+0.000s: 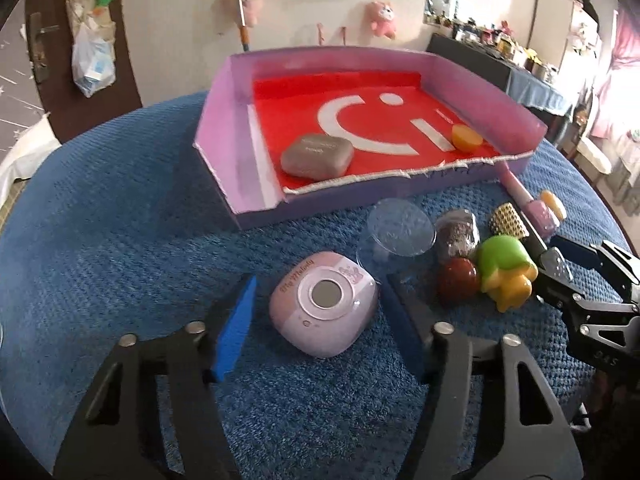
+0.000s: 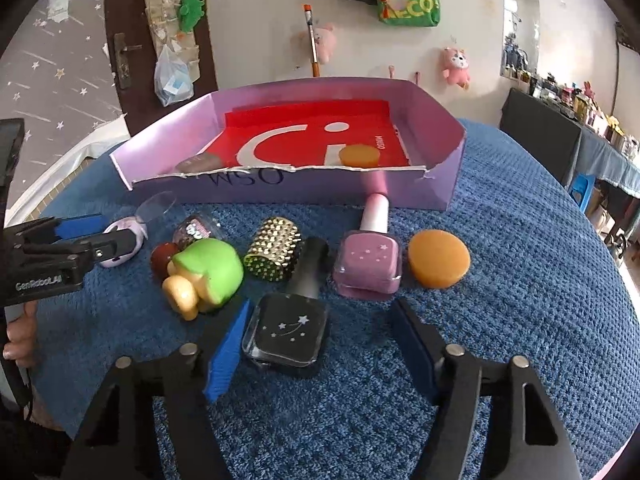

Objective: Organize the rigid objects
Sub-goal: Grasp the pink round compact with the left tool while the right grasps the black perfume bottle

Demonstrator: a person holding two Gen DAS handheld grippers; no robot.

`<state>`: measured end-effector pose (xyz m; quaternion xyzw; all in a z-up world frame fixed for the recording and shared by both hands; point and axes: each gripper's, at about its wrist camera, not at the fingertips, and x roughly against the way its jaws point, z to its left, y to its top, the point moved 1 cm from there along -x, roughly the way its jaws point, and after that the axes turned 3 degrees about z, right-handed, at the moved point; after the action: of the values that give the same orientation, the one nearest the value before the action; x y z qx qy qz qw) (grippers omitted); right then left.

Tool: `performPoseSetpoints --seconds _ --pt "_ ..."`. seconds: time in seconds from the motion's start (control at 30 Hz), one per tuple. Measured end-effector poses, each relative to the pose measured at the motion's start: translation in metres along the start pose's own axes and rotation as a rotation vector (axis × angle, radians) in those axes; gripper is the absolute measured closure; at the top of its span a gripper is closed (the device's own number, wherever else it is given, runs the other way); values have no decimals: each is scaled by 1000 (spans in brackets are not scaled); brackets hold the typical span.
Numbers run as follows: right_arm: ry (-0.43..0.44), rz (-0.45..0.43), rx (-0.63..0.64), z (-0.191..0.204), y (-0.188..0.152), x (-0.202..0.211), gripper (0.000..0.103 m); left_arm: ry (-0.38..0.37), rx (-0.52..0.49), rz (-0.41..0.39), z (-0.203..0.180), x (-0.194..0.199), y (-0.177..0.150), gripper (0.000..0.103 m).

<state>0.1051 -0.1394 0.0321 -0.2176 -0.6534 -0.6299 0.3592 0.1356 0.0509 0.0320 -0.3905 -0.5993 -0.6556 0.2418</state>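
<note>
Left wrist view: the left hand-held gripper (image 1: 316,308) is seen spread wide, nothing gripped, its blue-padded fingers set either side of a small pink rounded-square plastic device with a grey round centre (image 1: 323,303), which rests on the blue textured cloth-covered surface (image 1: 120,240); the pads appear apart from the device's sides. Behind it a shallow lilac cardboard tray with a red lining (image 1: 224,120) is seen, already holding a grey rounded case (image 1: 317,155) and an orange disc (image 1: 466,137). From the right wrist view, the right hand-held gripper (image 2: 320,344) is likewise spread wide and empty, a black square nail-polish bottle with white stars (image 2: 287,330) lying on its side between its fingers. Just beyond are a pink square nail-polish bottle (image 2: 368,266), a second orange round disc (image 2: 439,258), a gold studded cylinder (image 2: 273,255), a green and yellow plastic toy (image 2: 206,276), a dark red ball (image 2: 162,258) and a small clear jar of dark beads (image 2: 196,232). The sorting is judged partly done, most pieces remaining outside the tray. The step in hand appears to be two grasps being lined up at once. Next, closing on each piece squarely would be called for, then a lift clear of the tray's torn front wall, with care that the neighbouring toy is not nudged
</note>
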Motion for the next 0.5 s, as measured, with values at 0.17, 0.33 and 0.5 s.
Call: performPoseSetpoints --seconds 0.17,0.33,0.5 --pt "34 -10 52 11 -2 1 60 -4 -3 -3 -3 -4 -1 50" --pt "64 -21 36 8 -3 6 61 7 3 -22 -6 5 -3 50" --pt "77 -55 32 4 1 21 61 0 17 -54 -11 19 -4 50"
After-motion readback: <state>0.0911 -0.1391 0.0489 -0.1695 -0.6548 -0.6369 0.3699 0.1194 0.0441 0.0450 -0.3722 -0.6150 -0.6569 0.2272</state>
